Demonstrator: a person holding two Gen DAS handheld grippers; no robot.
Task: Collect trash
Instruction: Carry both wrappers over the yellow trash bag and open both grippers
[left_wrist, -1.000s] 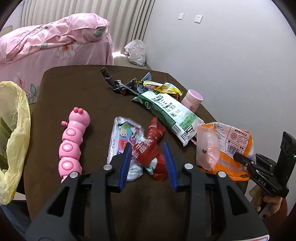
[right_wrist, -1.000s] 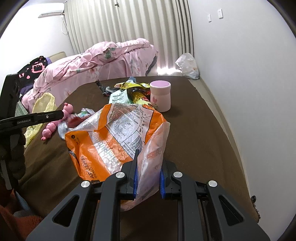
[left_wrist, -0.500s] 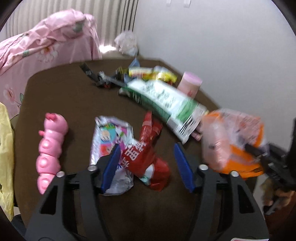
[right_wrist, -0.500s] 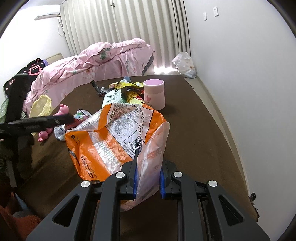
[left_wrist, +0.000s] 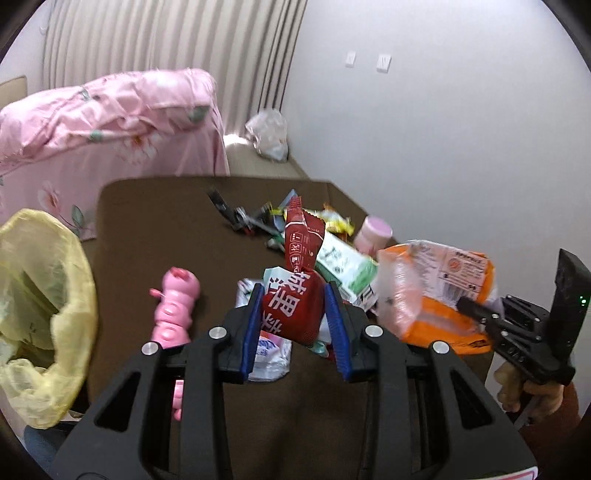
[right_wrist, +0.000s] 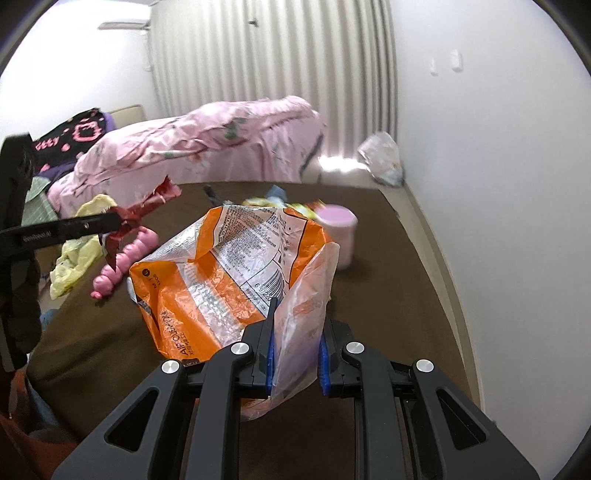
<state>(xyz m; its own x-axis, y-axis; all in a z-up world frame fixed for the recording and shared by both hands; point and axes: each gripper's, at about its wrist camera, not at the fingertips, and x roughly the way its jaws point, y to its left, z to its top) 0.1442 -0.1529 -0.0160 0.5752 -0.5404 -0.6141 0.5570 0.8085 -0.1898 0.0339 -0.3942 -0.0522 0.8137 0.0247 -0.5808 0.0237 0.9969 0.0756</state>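
Observation:
My left gripper (left_wrist: 293, 299) is shut on a crumpled red snack wrapper (left_wrist: 303, 240), which hangs above the brown table (left_wrist: 147, 229). From the right wrist view the same wrapper (right_wrist: 155, 199) sticks up out of the left gripper (right_wrist: 110, 221) at the left. My right gripper (right_wrist: 297, 332) is shut on the clear flap of a large orange and white snack bag (right_wrist: 229, 266), raised off the table. That bag (left_wrist: 443, 280) and the right gripper (left_wrist: 469, 306) show at the right of the left wrist view. A yellow trash bag (left_wrist: 37, 295) gapes open at the table's left edge.
A pink caterpillar toy (left_wrist: 173, 310), a colourful flat wrapper (left_wrist: 269, 350), a green and white packet (left_wrist: 343, 262), a pink cup (left_wrist: 373, 232) and black tools (left_wrist: 236, 218) lie on the table. A bed with pink bedding (right_wrist: 207, 147) stands behind; a wall runs along the right.
The red wrapper lay on the table between my left jaws; now it is pinched and lifted clear. Both grippers have risen, the orange bag going up with the right one.

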